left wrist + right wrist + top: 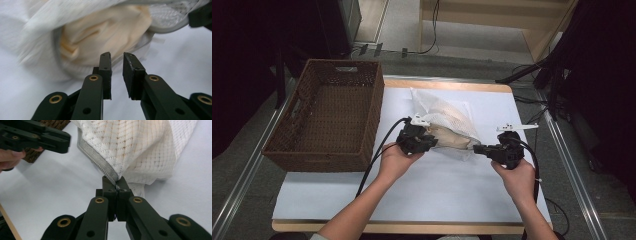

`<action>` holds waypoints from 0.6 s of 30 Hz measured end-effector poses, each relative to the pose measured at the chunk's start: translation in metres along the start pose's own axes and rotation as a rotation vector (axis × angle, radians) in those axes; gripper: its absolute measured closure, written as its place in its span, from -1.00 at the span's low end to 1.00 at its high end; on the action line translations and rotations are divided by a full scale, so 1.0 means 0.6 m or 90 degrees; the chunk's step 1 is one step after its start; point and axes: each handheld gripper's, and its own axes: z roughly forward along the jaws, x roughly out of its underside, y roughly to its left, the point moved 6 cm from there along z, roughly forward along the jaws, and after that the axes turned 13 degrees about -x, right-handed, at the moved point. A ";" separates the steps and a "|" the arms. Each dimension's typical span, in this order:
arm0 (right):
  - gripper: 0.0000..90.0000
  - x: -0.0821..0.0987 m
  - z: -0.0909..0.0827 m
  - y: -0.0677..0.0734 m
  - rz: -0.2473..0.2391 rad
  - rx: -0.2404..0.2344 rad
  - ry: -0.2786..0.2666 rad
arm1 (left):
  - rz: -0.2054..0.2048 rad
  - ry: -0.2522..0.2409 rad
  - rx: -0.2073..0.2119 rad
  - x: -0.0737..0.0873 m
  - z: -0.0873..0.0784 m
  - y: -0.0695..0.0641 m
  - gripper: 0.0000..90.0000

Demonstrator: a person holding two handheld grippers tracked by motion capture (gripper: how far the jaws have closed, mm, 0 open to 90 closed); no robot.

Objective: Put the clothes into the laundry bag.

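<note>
My right gripper (117,185) pinches the mesh bag's (140,147) grey zipper edge (100,160); left gripper (117,62) slightly open, empty, near the bag's mouth.

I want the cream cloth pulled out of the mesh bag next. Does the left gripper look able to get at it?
Probably yes. The left gripper is open right at the mesh bag's mouth, the cream cloth lies exposed just ahead, and the right gripper holds the zipper edge aside.
</note>
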 end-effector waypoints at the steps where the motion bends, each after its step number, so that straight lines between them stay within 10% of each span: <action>1: 0.99 0.000 0.001 -0.002 0.000 0.004 0.004 | -0.005 0.004 -0.006 0.006 -0.002 0.007 0.69; 18: 0.98 -0.005 0.013 -0.013 0.006 0.001 0.010 | -0.060 0.033 -0.047 0.026 0.038 0.074 0.46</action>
